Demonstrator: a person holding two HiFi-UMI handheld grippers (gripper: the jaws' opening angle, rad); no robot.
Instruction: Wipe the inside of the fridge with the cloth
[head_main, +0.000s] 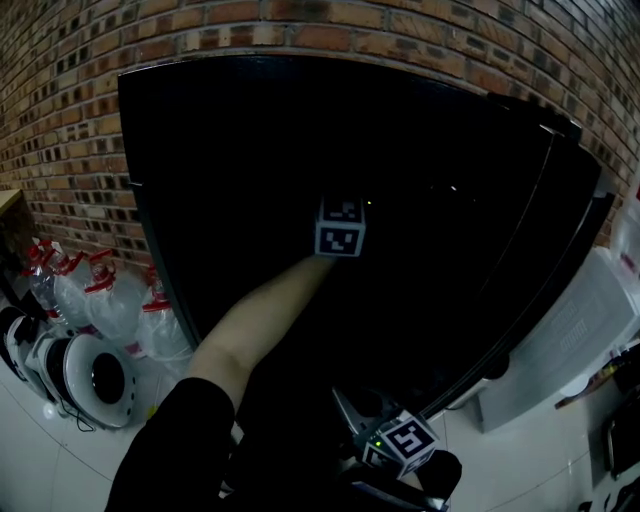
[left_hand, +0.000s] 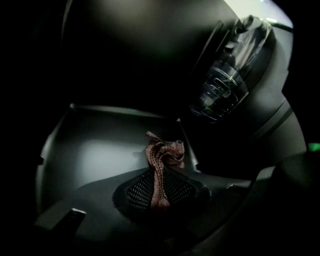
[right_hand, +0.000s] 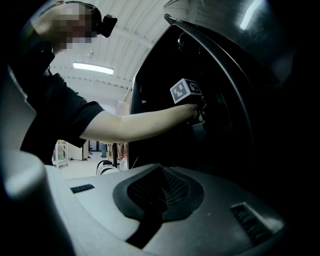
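Fridge (head_main: 300, 110) interior lost in dark (head view); cloth (left_hand: 163, 154) end hidden between left hand-held gripper (left_hand: 159, 196) jaws.

free: fridge cavity (head_main: 250, 150) open in front | blocked: door (head_main: 570, 215) at right | bottles (head_main: 110, 305) left on floor

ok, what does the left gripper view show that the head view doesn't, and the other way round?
Left gripper view only: the reddish cloth pinched in the left gripper's shut jaws, and a clear ribbed fitting on an inner wall.
Head view only: the brick wall, the person's bare forearm, the right gripper held low, clear bottles on the floor.
Both: the dark fridge interior.
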